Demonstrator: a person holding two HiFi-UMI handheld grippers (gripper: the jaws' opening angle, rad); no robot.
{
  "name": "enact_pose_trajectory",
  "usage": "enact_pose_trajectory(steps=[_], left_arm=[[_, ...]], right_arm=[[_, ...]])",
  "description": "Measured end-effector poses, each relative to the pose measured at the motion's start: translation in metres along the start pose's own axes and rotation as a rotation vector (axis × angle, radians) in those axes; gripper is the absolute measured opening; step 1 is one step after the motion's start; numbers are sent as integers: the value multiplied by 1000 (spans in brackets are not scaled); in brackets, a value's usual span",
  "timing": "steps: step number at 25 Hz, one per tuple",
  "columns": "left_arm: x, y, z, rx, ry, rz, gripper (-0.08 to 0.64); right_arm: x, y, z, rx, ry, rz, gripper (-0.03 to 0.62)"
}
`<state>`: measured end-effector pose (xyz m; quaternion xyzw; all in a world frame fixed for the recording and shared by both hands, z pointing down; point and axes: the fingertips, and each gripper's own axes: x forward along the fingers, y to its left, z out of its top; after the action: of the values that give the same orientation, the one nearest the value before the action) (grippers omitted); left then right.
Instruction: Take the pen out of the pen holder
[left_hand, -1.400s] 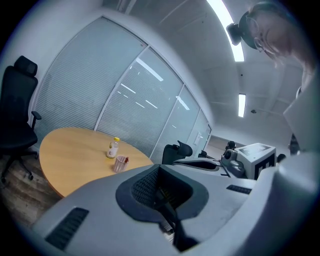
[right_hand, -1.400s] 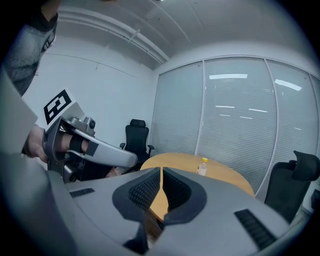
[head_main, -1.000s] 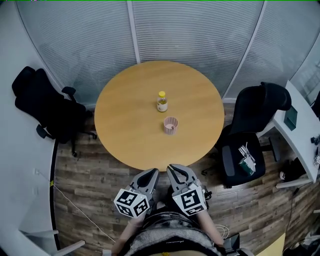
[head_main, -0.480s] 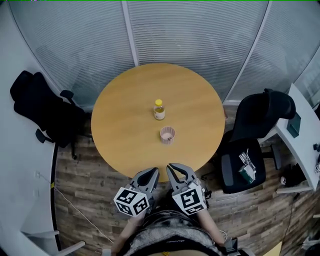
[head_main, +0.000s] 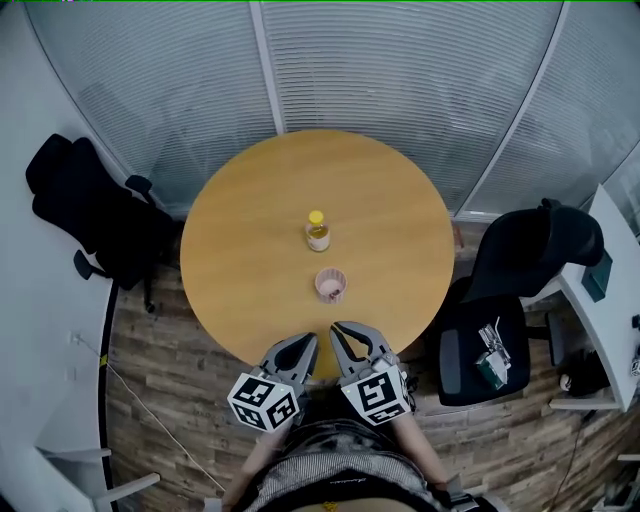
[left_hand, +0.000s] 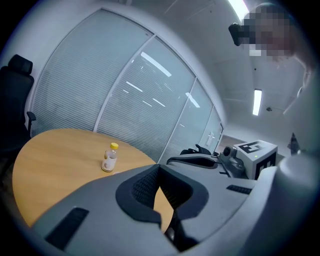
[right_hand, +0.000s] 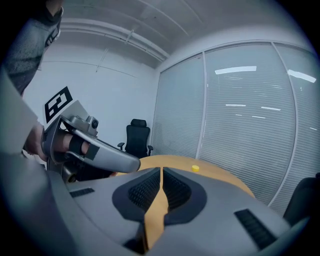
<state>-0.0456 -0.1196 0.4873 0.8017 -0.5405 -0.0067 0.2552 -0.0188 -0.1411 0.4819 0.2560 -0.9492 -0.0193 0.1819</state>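
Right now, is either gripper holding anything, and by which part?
Nothing is held: left gripper and right gripper are both closed and empty.

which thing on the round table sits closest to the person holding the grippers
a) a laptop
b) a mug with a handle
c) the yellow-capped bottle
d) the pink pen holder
d: in the head view the pink pen holder stands nearer the person's edge of the round table than the yellow-capped bottle behind it.

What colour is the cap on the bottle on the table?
Yellow cap, clearest in the left gripper view.
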Motion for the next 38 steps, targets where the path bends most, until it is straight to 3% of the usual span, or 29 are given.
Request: enact_pose_trajectory(steps=[8, 25, 38], left_arm=[[20, 15, 11, -8, -5, -1, 5], [65, 58, 44, 81, 111, -215, 5], [62, 81, 42, 76, 147, -233, 5]], right_arm=[[19, -18, -5, 16, 17, -3, 30], [67, -50, -2, 92, 77, -220, 29], [91, -53, -16, 119, 128, -256, 29]])
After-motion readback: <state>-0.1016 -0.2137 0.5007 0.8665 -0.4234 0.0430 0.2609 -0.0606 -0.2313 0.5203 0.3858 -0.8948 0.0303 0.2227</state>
